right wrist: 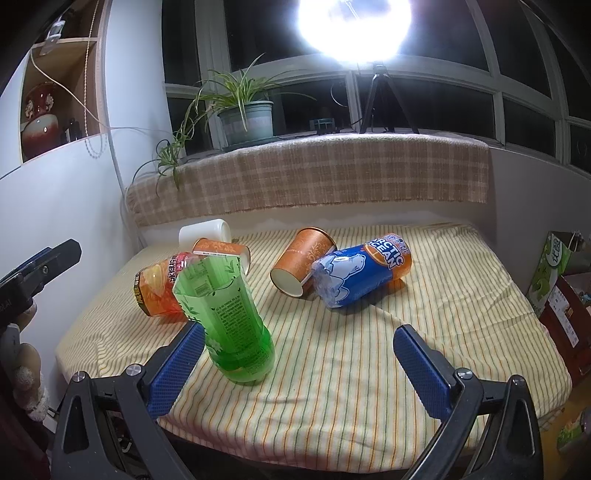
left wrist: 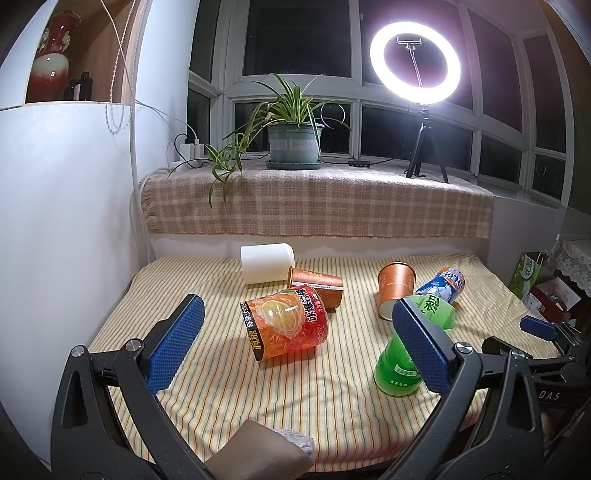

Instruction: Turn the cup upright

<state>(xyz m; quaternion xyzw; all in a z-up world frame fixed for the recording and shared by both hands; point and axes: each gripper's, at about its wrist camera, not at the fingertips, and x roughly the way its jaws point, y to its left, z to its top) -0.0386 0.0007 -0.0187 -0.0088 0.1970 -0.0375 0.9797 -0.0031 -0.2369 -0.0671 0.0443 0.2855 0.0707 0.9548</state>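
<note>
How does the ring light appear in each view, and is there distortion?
Left wrist view: ring light is a clear ring. Right wrist view: it is a blown-out white blob. Both views: fisheye bends the window frames.

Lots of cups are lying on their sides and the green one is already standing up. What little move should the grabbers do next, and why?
Probably ease the open left gripper forward around the tipped red-orange plastic cup. It lies on its side on the striped tablecloth, directly ahead between the left gripper's blue pads. The green plastic cup already stands upright beside the open right gripper.
</note>
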